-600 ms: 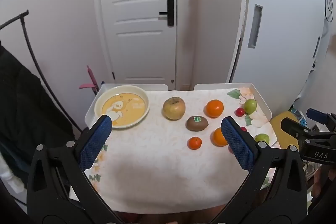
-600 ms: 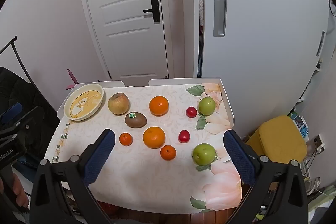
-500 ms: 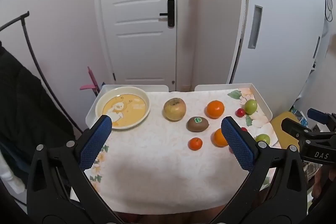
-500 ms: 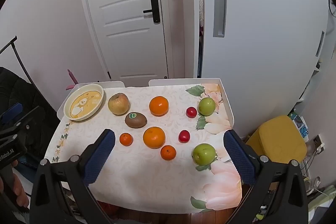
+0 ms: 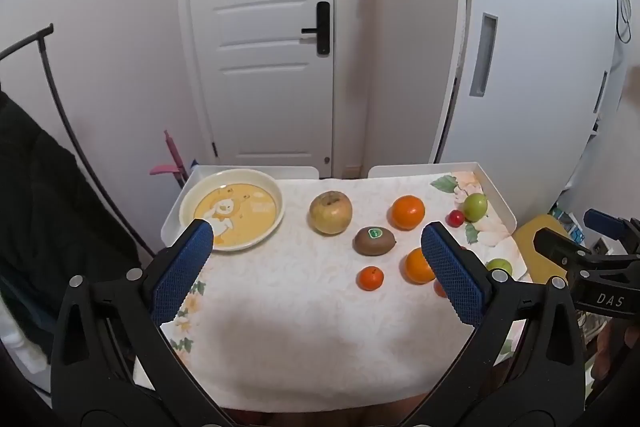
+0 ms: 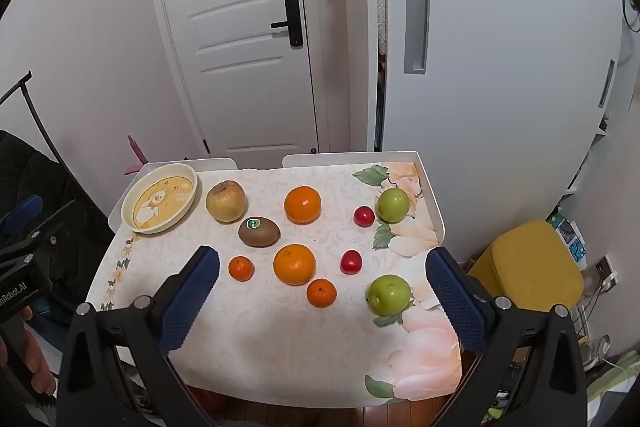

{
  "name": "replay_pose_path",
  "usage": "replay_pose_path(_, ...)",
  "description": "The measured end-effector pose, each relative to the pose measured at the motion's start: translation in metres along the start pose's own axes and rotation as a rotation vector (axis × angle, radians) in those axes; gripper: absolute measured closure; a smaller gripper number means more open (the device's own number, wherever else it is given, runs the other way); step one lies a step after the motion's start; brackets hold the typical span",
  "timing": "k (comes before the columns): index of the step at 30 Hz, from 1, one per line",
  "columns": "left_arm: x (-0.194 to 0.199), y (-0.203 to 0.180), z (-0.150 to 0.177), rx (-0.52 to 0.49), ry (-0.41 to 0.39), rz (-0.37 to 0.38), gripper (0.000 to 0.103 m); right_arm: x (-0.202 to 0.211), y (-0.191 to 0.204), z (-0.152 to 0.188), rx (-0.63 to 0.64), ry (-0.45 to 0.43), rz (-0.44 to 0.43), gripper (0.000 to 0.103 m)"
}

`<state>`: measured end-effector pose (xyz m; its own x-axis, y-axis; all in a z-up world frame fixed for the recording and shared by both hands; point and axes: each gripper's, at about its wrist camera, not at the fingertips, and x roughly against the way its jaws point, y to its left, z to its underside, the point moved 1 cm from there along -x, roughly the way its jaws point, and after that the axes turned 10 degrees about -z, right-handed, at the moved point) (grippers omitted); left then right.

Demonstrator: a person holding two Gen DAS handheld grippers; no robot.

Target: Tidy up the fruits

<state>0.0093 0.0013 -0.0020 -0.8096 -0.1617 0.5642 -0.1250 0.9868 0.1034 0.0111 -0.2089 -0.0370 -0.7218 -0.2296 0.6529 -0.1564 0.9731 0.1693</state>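
Note:
Fruits lie loose on a cloth-covered table (image 6: 280,339): a brownish apple (image 6: 225,201), a kiwi (image 6: 259,231), two oranges (image 6: 302,204) (image 6: 294,263), two small mandarins (image 6: 241,268) (image 6: 321,292), two small red fruits (image 6: 364,216) (image 6: 351,261) and two green apples (image 6: 393,204) (image 6: 389,294). A yellow plate (image 6: 160,202) with a bear picture sits at the far left, empty. My left gripper (image 5: 316,247) is open and empty above the table's near left. My right gripper (image 6: 322,273) is open and empty above the near edge.
A white door (image 6: 240,39) and white cabinet (image 6: 500,47) stand behind the table. A yellow stool (image 6: 532,267) is at the right. A dark coat on a rack (image 5: 36,207) is at the left. The table's rim (image 6: 434,203) is raised.
Both views have barely shifted. No fruit has moved and both grippers stay open.

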Motion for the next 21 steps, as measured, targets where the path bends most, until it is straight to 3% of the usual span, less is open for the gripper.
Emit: replay_pose_path(21, -0.0011, -0.0017, -0.0025, 0.004, -0.001, 0.006, 0.000, -0.0014, -0.0006, -0.0016, 0.000, -0.002, 0.003, 0.000)
